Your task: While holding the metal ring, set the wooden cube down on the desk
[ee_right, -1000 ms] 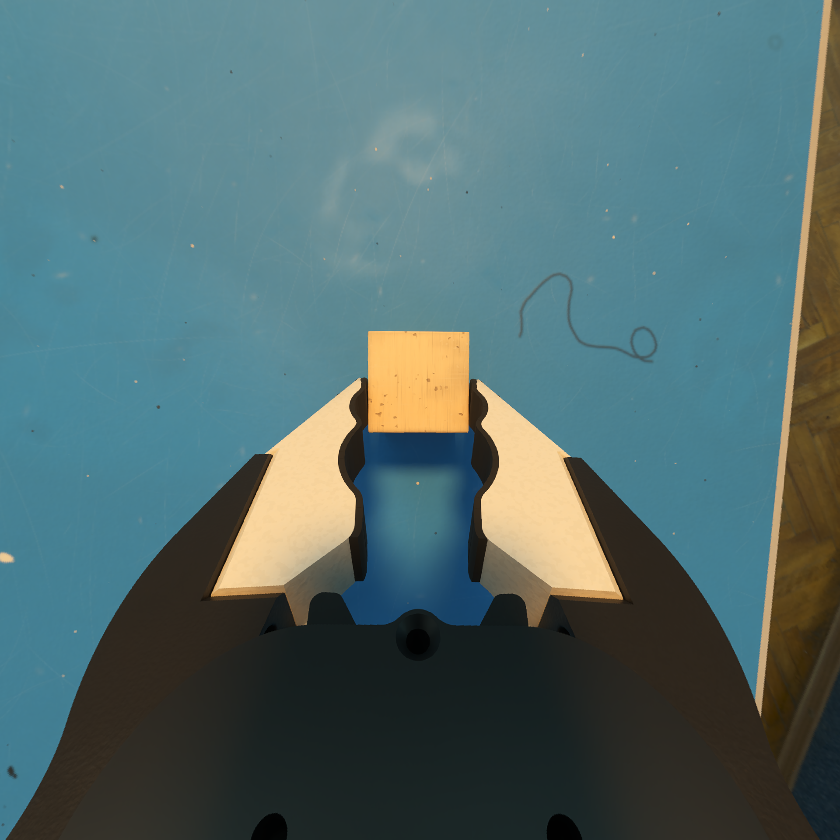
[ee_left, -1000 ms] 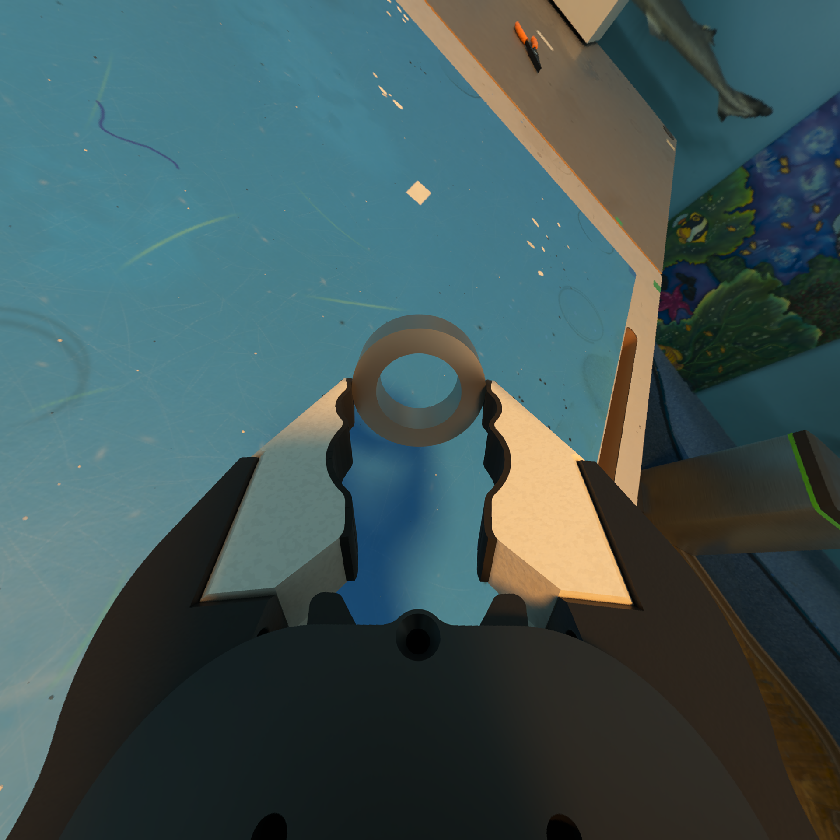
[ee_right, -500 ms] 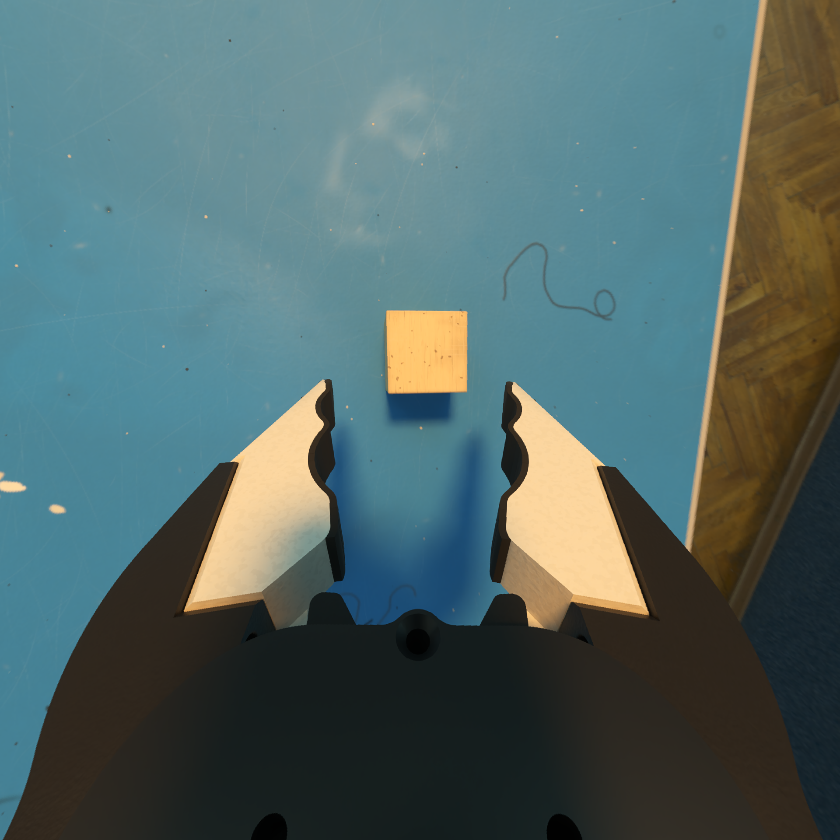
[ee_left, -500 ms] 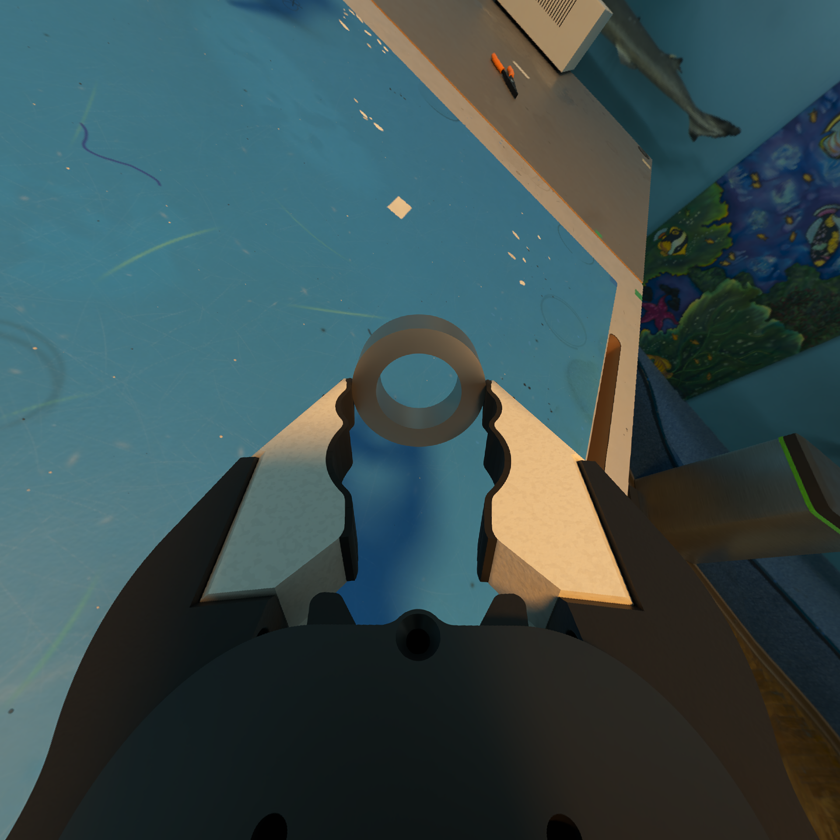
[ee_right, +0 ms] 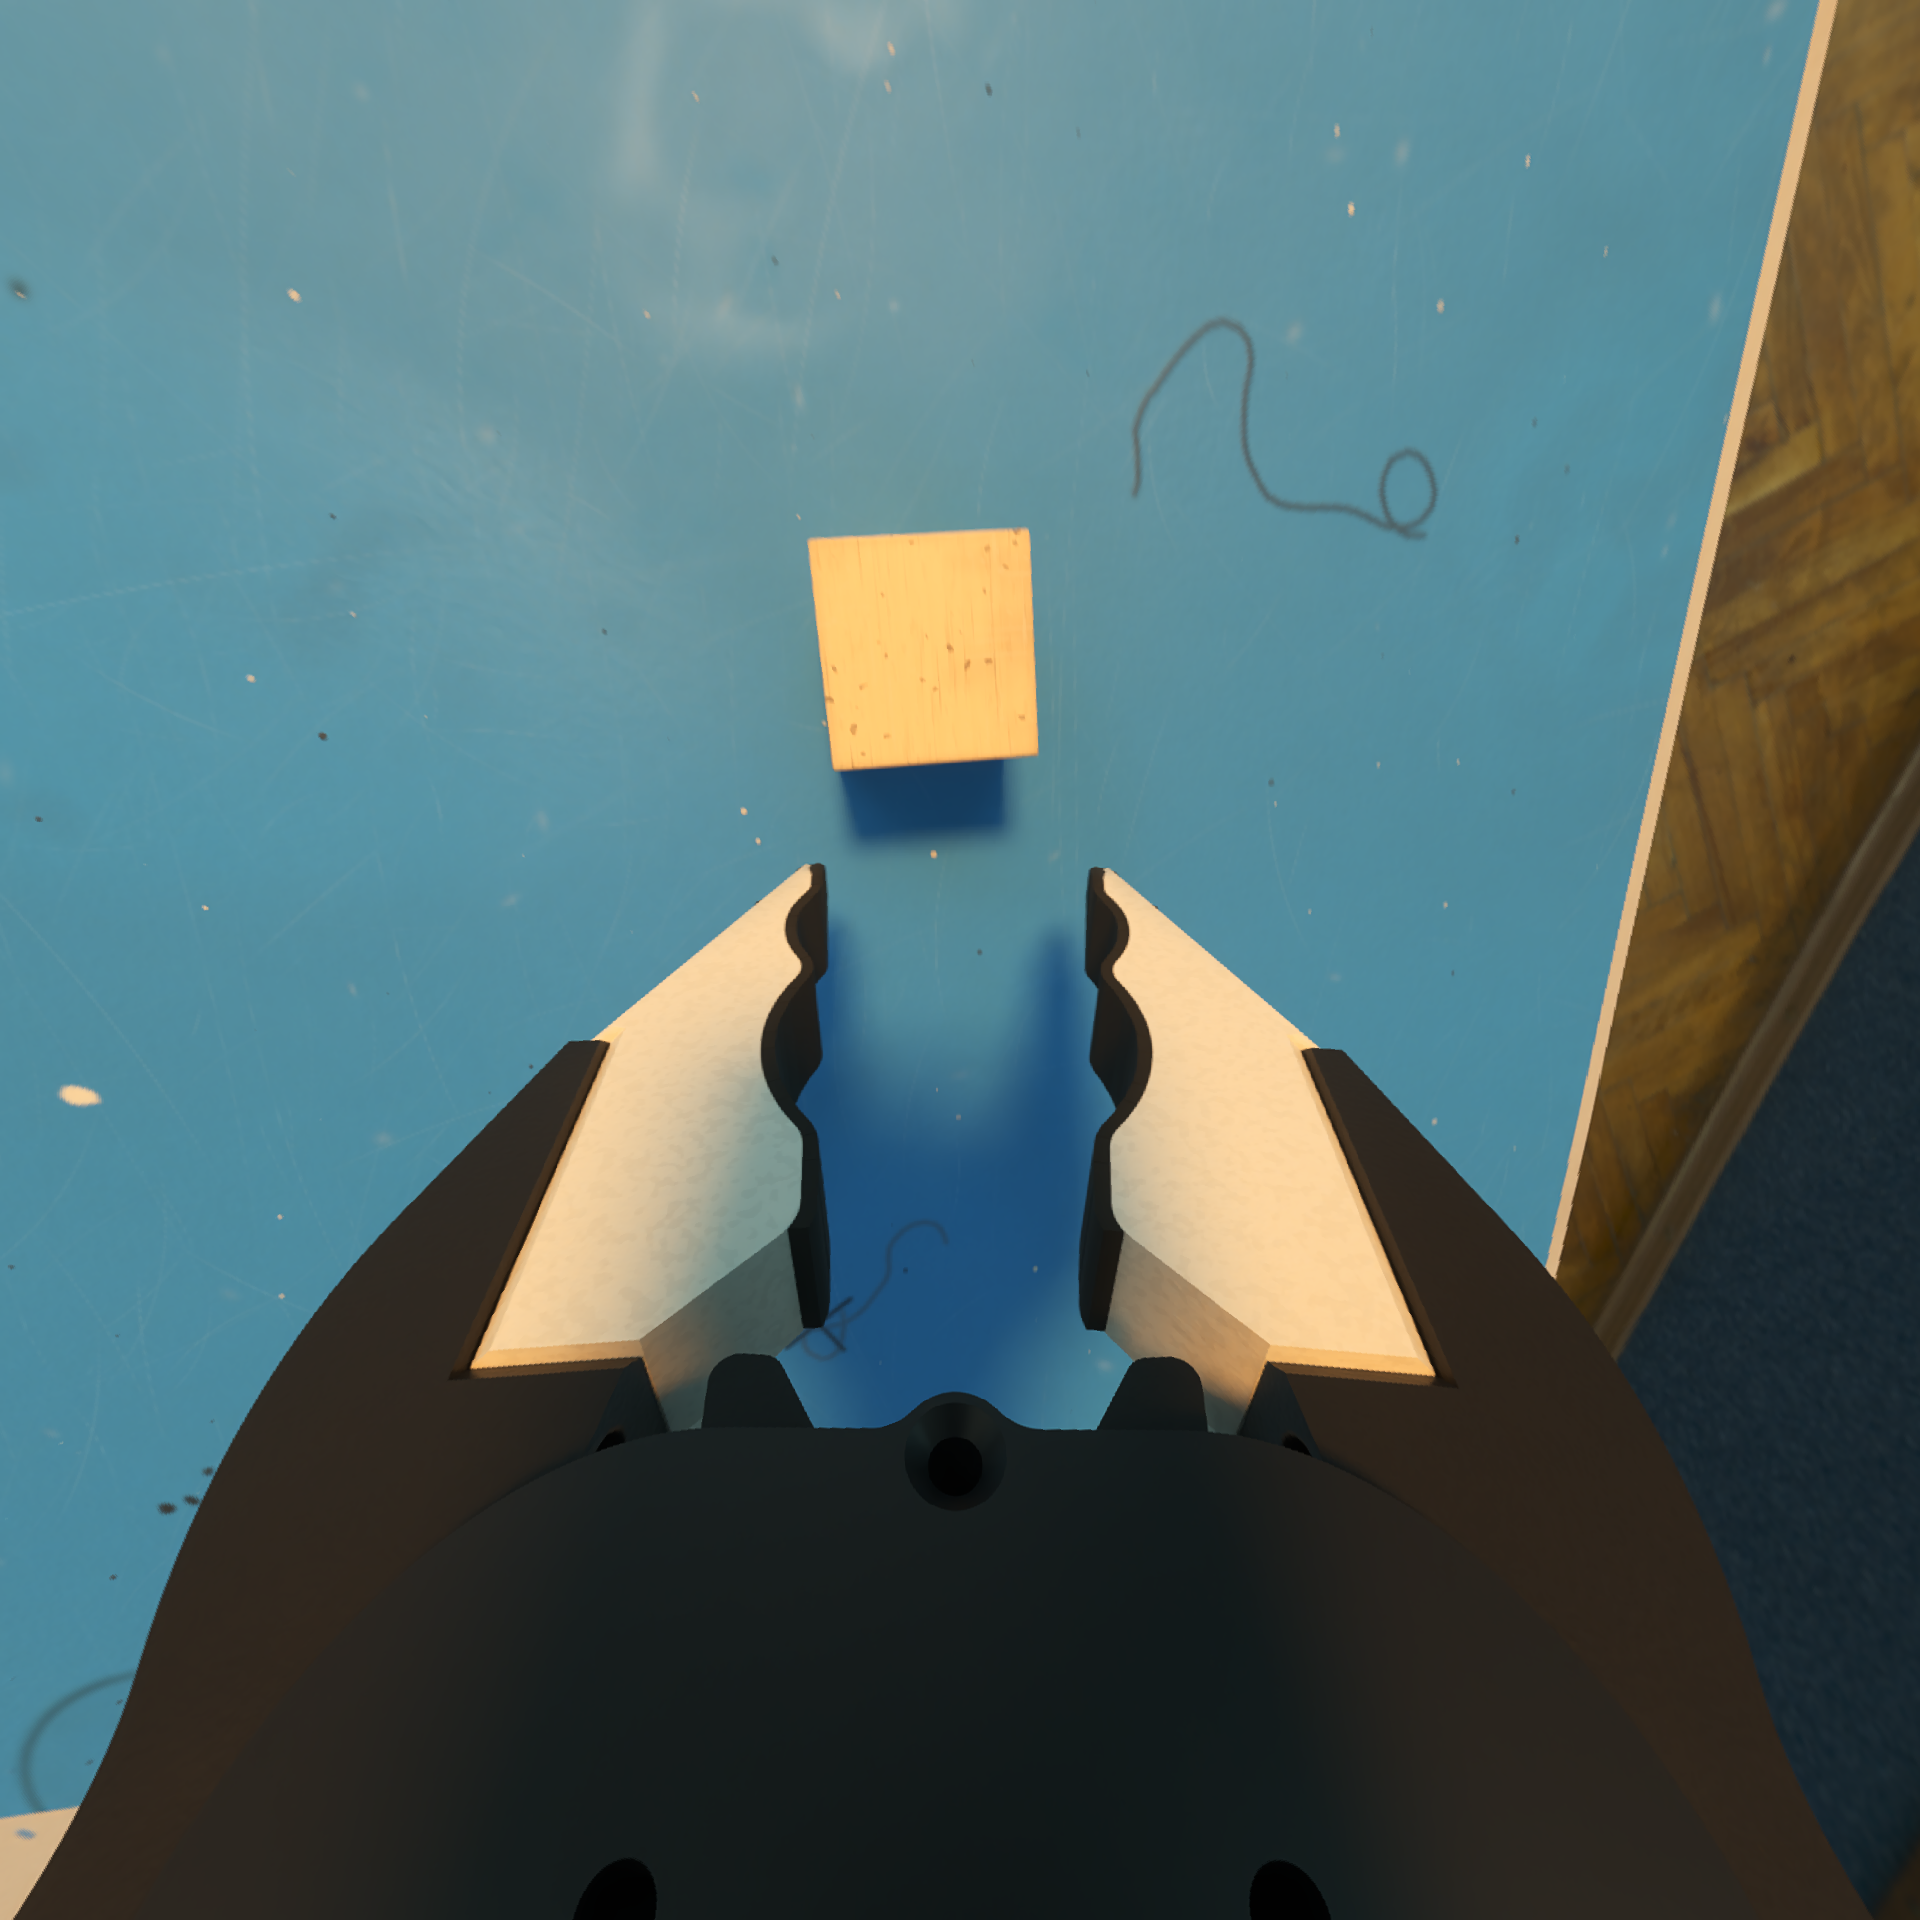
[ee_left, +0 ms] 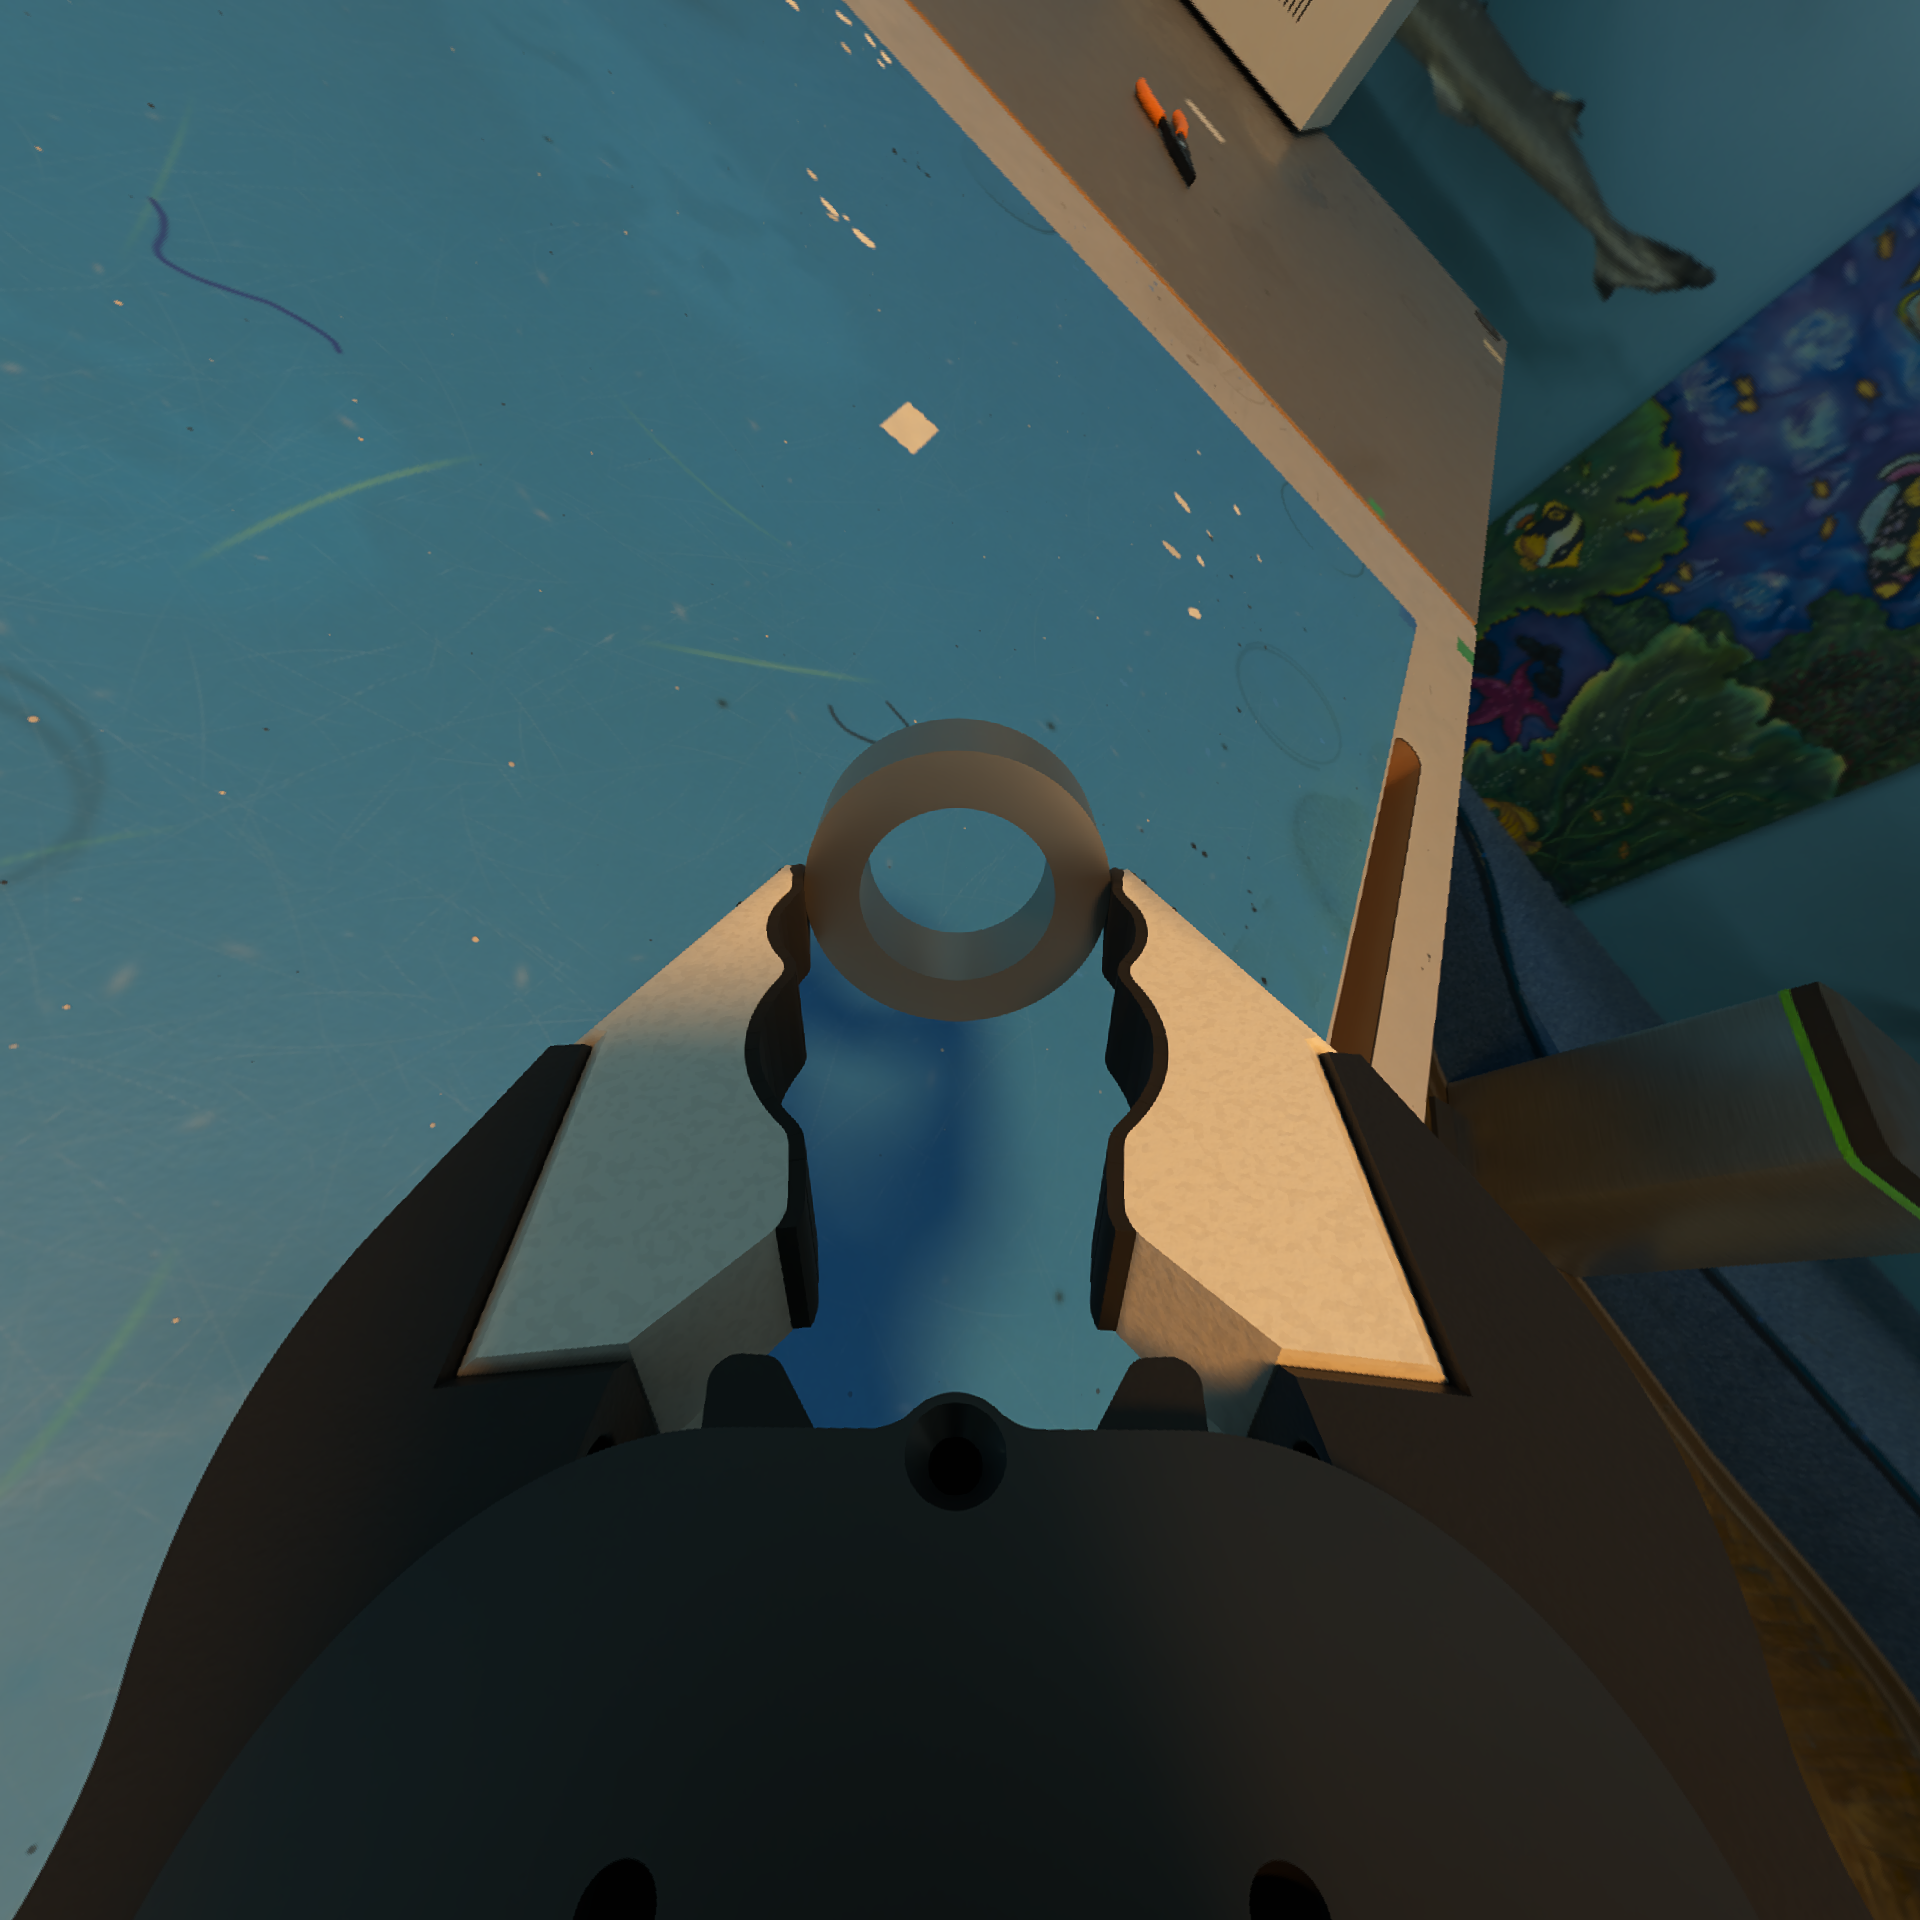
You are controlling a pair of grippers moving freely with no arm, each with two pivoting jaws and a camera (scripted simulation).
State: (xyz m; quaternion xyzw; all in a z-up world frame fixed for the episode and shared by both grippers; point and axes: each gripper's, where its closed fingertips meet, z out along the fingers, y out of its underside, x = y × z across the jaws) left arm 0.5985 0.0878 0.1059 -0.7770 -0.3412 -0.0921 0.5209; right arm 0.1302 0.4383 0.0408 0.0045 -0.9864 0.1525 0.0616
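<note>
My left gripper (ee_left: 954, 883) is shut on the grey metal ring (ee_left: 831, 904), gripped at its two sides between the fingertips and held above the blue desk (ee_left: 416, 623). In the right wrist view the wooden cube (ee_right: 925, 649) rests on the blue desk (ee_right: 416, 520), with its shadow just below it. My right gripper (ee_right: 956, 873) is open and empty, drawn back from the cube, with a clear gap between the fingertips and the cube.
The desk's right edge (ee_right: 1704, 644) runs beside wooden floor (ee_right: 1808, 520). A raised beige shelf (ee_left: 1299, 291) at the desk's far side holds an orange-handled tool (ee_left: 1169, 130) and a white box (ee_left: 1320, 52). A tan block (ee_left: 1662, 1132) lies to the right. Scribble marks (ee_right: 1278, 436) are on the desk.
My right gripper opened, let go of the cube and drew back; the cube now stands alone on the desk. The jaws have since narrowed a little. The left gripper keeps the ring and drifted slightly.
</note>
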